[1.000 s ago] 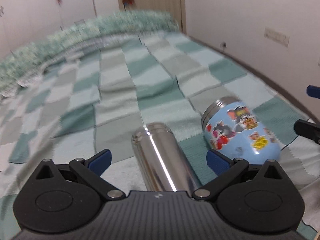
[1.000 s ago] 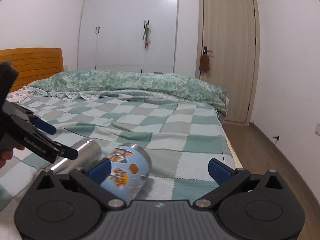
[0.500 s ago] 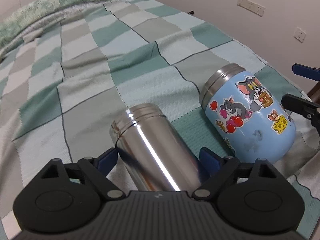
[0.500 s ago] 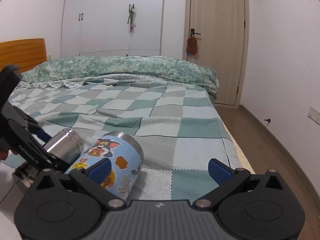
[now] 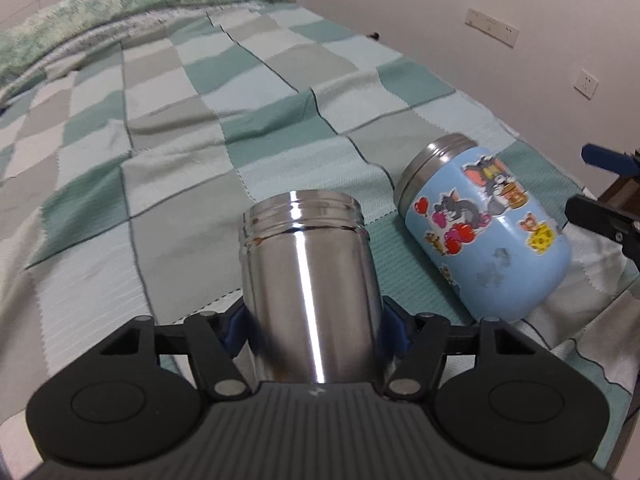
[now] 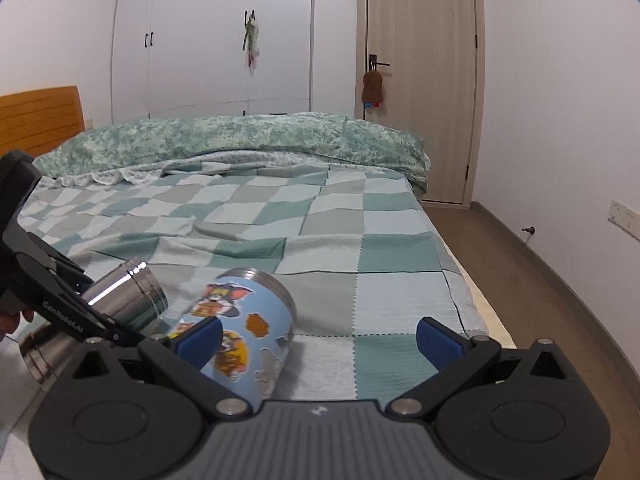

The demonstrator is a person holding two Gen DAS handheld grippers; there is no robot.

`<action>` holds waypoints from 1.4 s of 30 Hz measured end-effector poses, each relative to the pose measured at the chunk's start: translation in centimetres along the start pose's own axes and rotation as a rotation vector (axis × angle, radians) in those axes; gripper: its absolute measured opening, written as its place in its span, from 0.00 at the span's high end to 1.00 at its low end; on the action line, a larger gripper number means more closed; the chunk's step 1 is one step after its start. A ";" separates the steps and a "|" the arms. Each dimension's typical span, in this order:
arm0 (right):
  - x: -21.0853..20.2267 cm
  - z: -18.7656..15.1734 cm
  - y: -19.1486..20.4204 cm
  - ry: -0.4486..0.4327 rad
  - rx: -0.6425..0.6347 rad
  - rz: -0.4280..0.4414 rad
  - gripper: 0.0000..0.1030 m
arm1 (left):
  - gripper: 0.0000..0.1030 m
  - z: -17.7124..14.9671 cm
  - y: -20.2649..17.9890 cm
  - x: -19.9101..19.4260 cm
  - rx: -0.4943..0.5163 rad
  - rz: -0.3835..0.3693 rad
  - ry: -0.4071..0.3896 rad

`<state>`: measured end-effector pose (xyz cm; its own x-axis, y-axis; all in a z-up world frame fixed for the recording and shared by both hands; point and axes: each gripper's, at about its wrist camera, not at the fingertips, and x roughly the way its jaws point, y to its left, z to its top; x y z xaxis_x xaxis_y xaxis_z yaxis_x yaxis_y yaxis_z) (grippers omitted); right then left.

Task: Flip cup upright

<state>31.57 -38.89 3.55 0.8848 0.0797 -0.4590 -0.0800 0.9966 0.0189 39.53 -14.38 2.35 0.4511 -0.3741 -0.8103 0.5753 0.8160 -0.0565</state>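
Observation:
A plain steel cup [image 5: 308, 284] sits between the blue pads of my left gripper [image 5: 314, 326], which is shut on its body; its threaded mouth points away and is raised off the checked bedspread [image 5: 180, 152]. It also shows in the right wrist view [image 6: 120, 300], tilted mouth-up in the left gripper [image 6: 60, 308]. A blue cup with cartoon stickers [image 5: 480, 228] lies on its side to the right, steel rim pointing away. My right gripper [image 6: 318, 338] is open, its left pad in front of the blue cup [image 6: 244, 328], not closed on it.
The bed's right edge [image 6: 476, 300] drops to a brown floor [image 6: 560, 280]. A folded green quilt [image 6: 240, 144] lies at the far end. Wardrobe [image 6: 208, 40] and door [image 6: 420, 80] stand behind. Wall sockets [image 5: 492, 26] are on the right wall.
My left gripper closed on the steel cup and lifted its mouth end off the bed. The right gripper stayed open and shifted slightly beside the blue cup.

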 end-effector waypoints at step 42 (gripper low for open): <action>-17.3 -6.0 11.9 -0.058 0.043 0.332 0.00 | 0.38 -16.4 -2.9 -17.6 -0.313 0.105 -0.079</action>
<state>12.57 -28.51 6.43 0.8386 0.3994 -0.3704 -0.3493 0.9161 0.1969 18.74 -2.90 7.17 0.5555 -0.3035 -0.7742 0.2911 0.9431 -0.1609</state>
